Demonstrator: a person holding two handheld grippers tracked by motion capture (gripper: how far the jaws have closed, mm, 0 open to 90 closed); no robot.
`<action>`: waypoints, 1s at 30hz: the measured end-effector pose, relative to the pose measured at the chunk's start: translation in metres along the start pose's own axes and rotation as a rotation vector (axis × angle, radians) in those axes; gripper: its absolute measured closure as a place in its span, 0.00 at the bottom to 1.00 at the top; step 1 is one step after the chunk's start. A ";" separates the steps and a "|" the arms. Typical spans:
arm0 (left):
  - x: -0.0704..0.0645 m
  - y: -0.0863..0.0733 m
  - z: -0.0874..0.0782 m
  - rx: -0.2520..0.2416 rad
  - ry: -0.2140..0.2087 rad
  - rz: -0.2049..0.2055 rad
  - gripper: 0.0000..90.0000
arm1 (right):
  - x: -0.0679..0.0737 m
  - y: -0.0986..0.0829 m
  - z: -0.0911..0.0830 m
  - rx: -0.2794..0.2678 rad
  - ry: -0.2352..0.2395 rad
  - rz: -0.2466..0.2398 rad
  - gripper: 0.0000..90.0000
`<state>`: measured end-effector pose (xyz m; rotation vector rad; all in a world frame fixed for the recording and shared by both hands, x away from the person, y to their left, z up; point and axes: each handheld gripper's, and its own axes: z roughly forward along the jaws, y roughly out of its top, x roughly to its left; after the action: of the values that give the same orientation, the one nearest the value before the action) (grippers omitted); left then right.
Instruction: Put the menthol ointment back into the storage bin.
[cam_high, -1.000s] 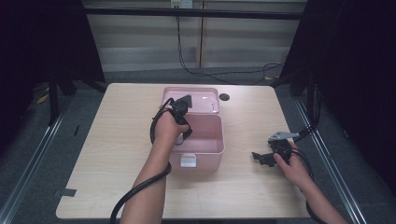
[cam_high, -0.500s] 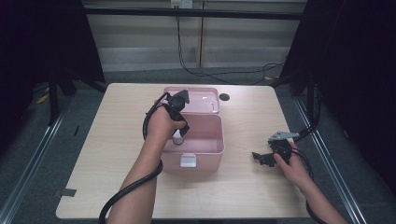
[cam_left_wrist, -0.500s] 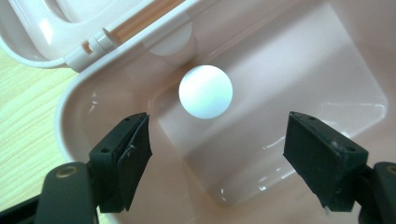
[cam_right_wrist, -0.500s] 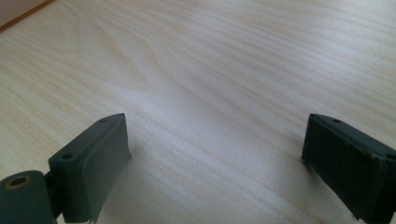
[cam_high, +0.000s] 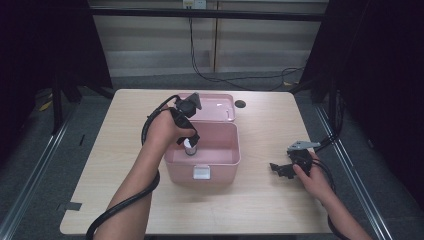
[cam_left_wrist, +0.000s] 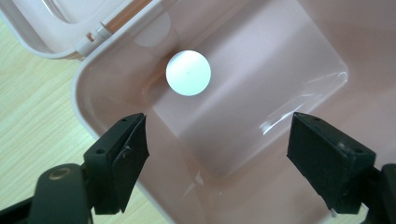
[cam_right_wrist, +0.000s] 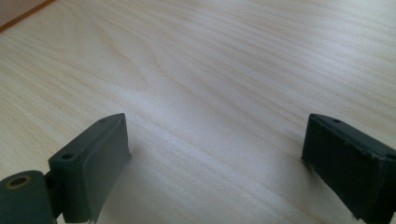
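Left gripper view: left gripper (cam_left_wrist: 217, 154) jaws spread wide, holding nothing, poised above open pink box (cam_left_wrist: 299, 70). White-capped bottle (cam_left_wrist: 188, 73) stands upright inside, near hinge-side wall, free of the jaws. Right gripper (cam_high: 286, 169) parked on table (cam_high: 260, 200), released, well clear of box.

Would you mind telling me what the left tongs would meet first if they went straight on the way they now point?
Most likely the floor of the open pink box. The left tongs stand open above it, and the white round-topped container lies off their centre line, towards the wall; depth is hard to judge.
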<state>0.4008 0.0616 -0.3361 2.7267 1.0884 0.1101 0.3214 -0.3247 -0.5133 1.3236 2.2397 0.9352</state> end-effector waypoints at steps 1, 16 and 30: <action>0.000 -0.001 -0.002 -0.001 -0.003 0.001 0.22 | 0.000 0.000 0.000 0.000 0.000 0.002 0.08; -0.002 -0.020 -0.022 -0.001 -0.012 0.058 0.22 | 0.000 0.000 0.000 0.002 0.002 0.003 0.08; 0.011 -0.050 -0.037 -0.017 -0.013 0.049 0.22 | 0.000 0.000 0.000 0.002 0.002 0.003 0.08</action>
<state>0.3701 0.1107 -0.3103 2.7354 1.0133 0.1088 0.3214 -0.3245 -0.5133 1.3282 2.2409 0.9361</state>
